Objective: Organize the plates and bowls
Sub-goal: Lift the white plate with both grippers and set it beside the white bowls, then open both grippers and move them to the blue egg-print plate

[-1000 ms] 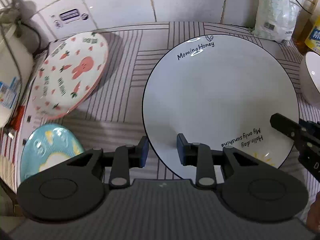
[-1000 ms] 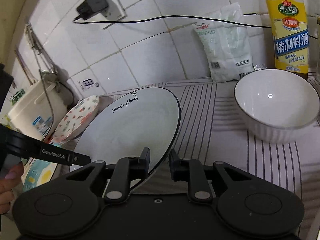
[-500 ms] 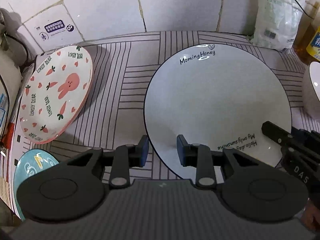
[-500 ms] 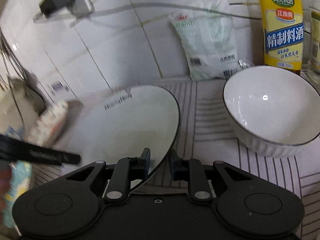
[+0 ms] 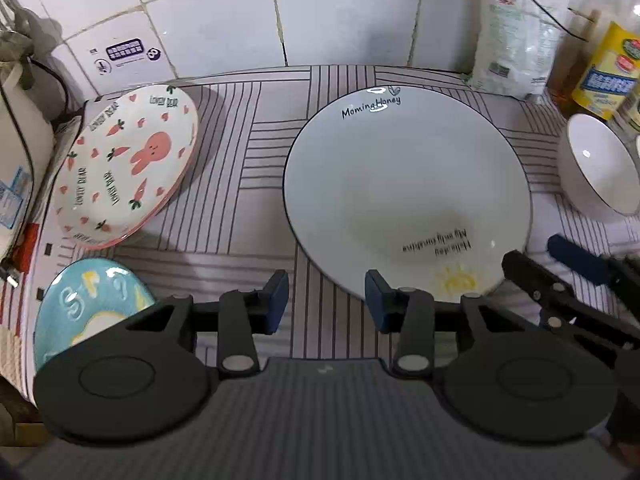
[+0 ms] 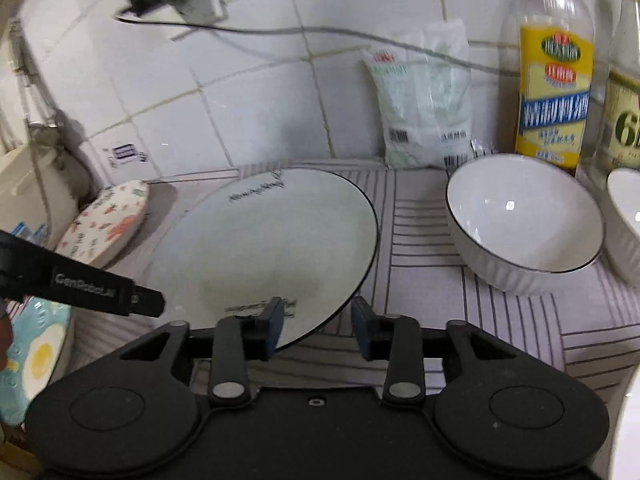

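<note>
The big white plate (image 5: 404, 196) lies flat on the striped bench (image 5: 248, 196), and both my tongs have just been opening off its near rim. My left tongs (image 5: 326, 300) stand spread, pads clear, the rim's edge just by the right pad. My right tongs (image 6: 318, 326) are spread too, the rim between the pads but not pinched. Left of the plate, the bunny plate (image 5: 128, 164) leans tilted, with the blue plate (image 5: 88, 308) nearer me. To the right sits a white bowl (image 6: 524, 216), a second bowl (image 6: 626, 208) just beside it. Behind them, a bag (image 6: 424, 100) and bottles (image 6: 554, 80) stand against the tiled wall (image 5: 224, 20).
</note>
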